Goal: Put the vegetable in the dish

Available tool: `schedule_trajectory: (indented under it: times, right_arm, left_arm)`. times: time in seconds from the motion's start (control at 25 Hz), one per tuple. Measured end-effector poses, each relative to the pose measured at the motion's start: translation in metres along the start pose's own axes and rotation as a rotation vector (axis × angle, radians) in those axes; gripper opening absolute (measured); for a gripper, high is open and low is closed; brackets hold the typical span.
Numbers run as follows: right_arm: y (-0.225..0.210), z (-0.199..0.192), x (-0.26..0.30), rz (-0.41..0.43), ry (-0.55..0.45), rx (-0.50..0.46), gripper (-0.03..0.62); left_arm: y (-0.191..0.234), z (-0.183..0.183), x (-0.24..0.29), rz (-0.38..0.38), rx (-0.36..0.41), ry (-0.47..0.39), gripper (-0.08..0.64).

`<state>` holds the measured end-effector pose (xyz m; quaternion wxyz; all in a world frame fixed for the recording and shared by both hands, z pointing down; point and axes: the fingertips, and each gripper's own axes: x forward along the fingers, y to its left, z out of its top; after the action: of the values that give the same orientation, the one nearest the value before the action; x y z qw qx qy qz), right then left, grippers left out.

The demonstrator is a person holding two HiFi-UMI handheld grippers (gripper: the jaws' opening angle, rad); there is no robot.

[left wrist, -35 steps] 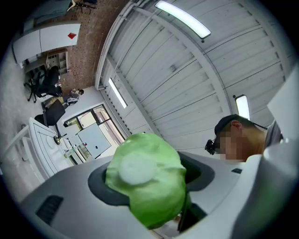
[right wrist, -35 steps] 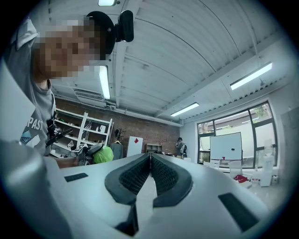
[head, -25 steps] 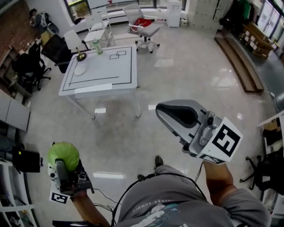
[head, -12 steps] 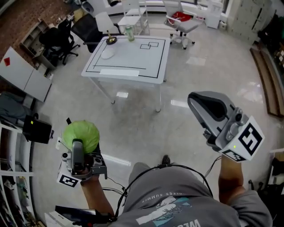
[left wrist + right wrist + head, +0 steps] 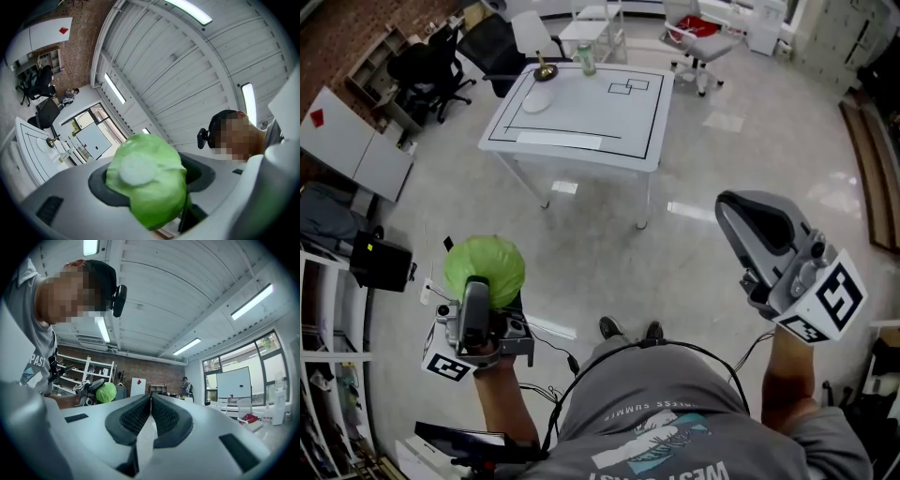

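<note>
A green cabbage is gripped between the jaws of the left gripper, which is held out over the floor at the lower left of the head view; in the left gripper view the pale cut stalk end is seen facing the camera, with the dark pads pressed against either side of the leaves. The right gripper is held up at the right, well apart from the cabbage, and its jaws are seen closed together with nothing between them. A white worktop marked with black lines is seen far ahead across the floor. On its far left corner a white dish is set, with a bottle standing near it
</note>
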<state>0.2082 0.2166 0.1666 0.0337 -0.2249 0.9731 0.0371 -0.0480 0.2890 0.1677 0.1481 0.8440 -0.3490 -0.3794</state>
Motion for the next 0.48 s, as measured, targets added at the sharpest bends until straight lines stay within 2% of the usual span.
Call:
schedule_trajectory:
  times: [0.32,0.48]
  right_arm:
    - [0.003,0.001,0.037,-0.035,-0.006,-0.003,0.009]
    - [0.005,-0.001,0.055,-0.050,-0.008,-0.009,0.009]
  left_arm:
    - [0.030,0.024,0.002,-0.047,0.019,0.040,0.304]
    - [0.047,0.031,0.006,-0.066,-0.008,0.050,0.304]
